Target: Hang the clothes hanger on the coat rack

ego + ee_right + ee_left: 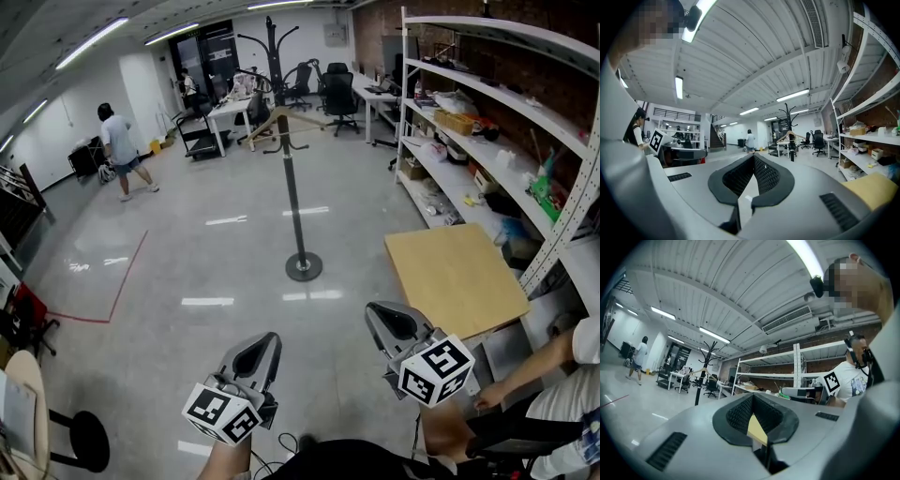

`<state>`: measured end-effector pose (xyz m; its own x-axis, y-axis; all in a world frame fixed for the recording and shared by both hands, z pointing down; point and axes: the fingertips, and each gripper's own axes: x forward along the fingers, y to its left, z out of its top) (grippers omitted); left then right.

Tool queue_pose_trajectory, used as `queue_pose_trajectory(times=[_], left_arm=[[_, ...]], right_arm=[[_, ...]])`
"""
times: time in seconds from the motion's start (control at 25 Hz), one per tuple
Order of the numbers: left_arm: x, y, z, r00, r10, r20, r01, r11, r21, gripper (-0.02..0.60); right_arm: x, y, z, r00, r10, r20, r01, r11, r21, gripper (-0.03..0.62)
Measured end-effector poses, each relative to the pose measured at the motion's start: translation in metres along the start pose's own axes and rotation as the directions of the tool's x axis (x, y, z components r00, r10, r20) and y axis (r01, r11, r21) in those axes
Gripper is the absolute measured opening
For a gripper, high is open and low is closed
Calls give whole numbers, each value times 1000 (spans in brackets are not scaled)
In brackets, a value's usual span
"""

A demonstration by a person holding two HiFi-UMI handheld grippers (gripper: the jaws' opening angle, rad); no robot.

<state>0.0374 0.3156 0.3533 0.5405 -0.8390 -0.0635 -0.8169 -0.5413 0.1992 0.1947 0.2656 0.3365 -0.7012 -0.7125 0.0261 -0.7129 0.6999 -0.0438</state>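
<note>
The black coat rack [291, 178] stands on a round base in the middle of the floor, a few metres ahead. A wooden hanger [284, 120] hangs from it about halfway up the pole, tilted. Low in the head view, both grippers are held far from the rack. My left gripper [266, 343] is shut with nothing in it, and so is my right gripper [379, 315]. The left gripper view shows its shut jaws [753, 398] with the rack [706, 363] and hanger [701, 372] small in the distance. The right gripper [753, 157] view also shows the rack [790, 125] and hanger [791, 136].
A light wooden table [455, 277] stands at the right, against white metal shelving [487, 122] full of items. A seated person's arm [530, 370] is at the lower right. Another person [118, 148] walks at the far left. Desks and office chairs [337, 94] fill the back.
</note>
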Motion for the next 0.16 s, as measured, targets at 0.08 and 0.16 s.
queue_pose_trajectory(times=[0.08,0.16], left_arm=[[1,-1,0,1000,0,-3,0,1000,1,0],[1,-3,0,1000,-1,-5,1,1000,3,0]], right_arm=[[-1,0,0,1000,1,0,-1,1000,-1,7],[-3,0,0,1000,0,2,0,1000,-2,8]])
